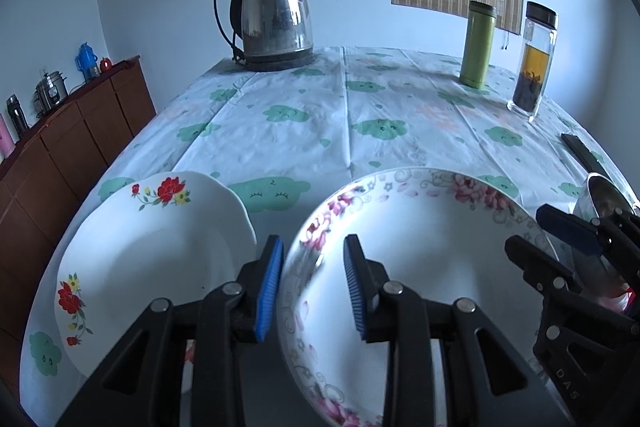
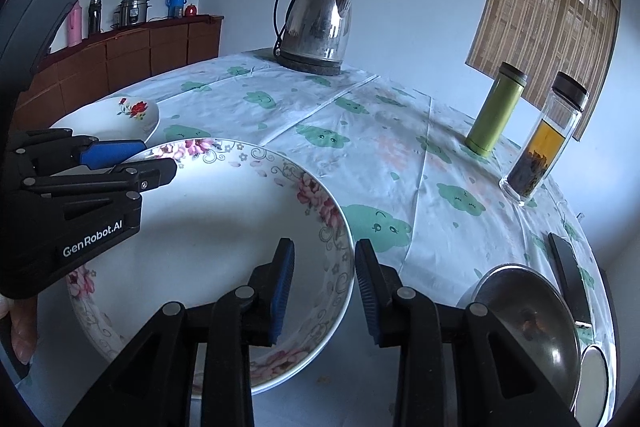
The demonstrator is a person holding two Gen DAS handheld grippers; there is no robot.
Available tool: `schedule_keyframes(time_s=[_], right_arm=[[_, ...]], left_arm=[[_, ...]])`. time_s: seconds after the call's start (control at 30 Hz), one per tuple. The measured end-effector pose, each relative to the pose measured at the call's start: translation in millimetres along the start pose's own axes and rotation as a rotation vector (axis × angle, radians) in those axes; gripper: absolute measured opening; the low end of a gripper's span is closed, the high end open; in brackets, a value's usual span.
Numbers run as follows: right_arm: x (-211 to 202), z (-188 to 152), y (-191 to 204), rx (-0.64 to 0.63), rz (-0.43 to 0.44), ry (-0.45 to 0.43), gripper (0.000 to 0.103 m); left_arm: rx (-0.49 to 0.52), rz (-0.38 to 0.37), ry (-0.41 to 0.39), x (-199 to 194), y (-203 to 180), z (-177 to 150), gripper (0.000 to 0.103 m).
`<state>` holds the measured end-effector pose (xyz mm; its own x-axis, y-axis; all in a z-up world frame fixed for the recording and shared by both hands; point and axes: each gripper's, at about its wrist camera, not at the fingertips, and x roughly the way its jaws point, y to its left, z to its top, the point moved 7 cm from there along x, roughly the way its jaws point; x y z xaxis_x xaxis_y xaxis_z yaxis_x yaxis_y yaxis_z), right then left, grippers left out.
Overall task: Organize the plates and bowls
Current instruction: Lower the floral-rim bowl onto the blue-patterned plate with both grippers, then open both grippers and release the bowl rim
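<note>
Porcelain bowl (image 1: 420, 267) straddled by left gripper (image 1: 314, 285) and right gripper (image 2: 324, 291), jaws apart; uneven clamping risked tipping.

You see a white bowl (image 1: 432, 247) rimmed with pink flowers and grey scrollwork, and a white plate (image 1: 152, 259) bearing red and yellow blossoms. The tablecloth (image 1: 320, 115) is white with green clouds. The flask (image 1: 477, 45) is green, the kettle (image 1: 272, 17) silver, the gripper pads (image 1: 269, 287) blue.
</note>
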<state>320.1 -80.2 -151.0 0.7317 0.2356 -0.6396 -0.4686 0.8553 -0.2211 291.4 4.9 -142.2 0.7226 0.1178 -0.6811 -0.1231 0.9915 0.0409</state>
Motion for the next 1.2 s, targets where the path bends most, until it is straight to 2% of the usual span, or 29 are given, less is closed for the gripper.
schedule_keyframes(time_s=[1.13, 1.2], right_arm=[[-3.4, 2.6, -2.2, 0.002, -0.003, -0.03, 0.035], [-4.8, 2.8, -2.8, 0.004, -0.004, -0.036, 0.035]], left_arm=[[0.0, -0.001, -0.007, -1.1, 0.4, -2.0, 0.034], [-0.002, 0.001, -0.009, -1.8, 1.2, -2.1, 0.038]])
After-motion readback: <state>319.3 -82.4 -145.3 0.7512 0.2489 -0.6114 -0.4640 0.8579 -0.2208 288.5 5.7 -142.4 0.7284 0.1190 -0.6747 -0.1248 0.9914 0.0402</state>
